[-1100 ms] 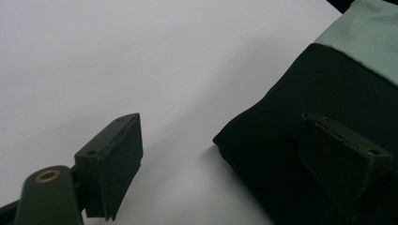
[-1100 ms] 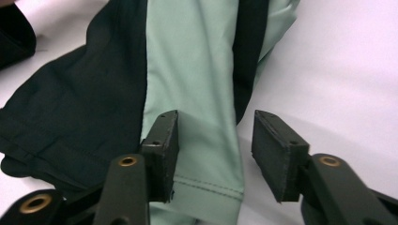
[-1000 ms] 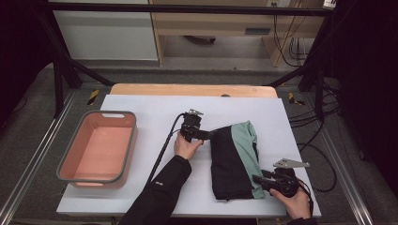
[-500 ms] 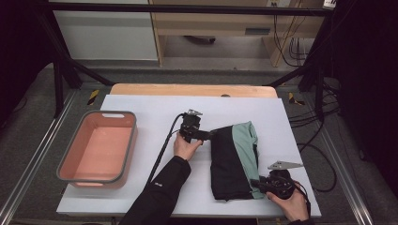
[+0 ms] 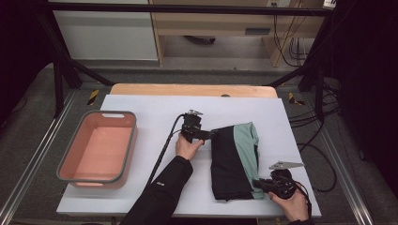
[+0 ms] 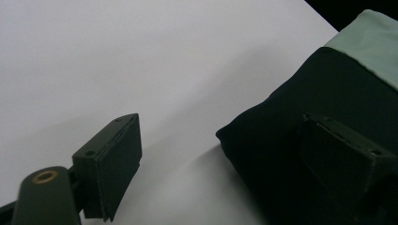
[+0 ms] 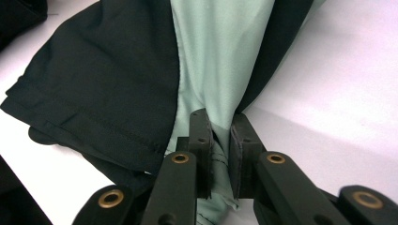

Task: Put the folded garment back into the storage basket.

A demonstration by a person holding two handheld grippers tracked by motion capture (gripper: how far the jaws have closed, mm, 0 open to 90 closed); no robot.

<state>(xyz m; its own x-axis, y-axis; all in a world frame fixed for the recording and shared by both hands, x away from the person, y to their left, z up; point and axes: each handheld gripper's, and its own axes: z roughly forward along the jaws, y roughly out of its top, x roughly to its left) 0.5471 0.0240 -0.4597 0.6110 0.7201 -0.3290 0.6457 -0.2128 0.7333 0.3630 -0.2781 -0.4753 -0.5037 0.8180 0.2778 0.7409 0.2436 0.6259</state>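
A folded garment (image 5: 233,159), black with a mint-green side, lies on the white table sheet (image 5: 141,117). My left gripper (image 5: 207,135) rests at its far left corner and is open. In the left gripper view (image 6: 220,124), one jaw is over the bare sheet and the other over the black cloth (image 6: 291,89). My right gripper (image 5: 262,183) is at the garment's near right corner. Its jaws (image 7: 219,119) have just been closing and now pinch a fold of the green and black cloth (image 7: 108,70).
A salmon-pink bin with a grey rim (image 5: 101,114) stands on the left of the sheet. A wooden board (image 5: 187,89) runs along the far edge. Cables (image 5: 324,154) trail off the table's right side.
The right gripper's jaws have closed onto the garment's near right corner. Both hands have stayed where they were, and the left gripper is unchanged.
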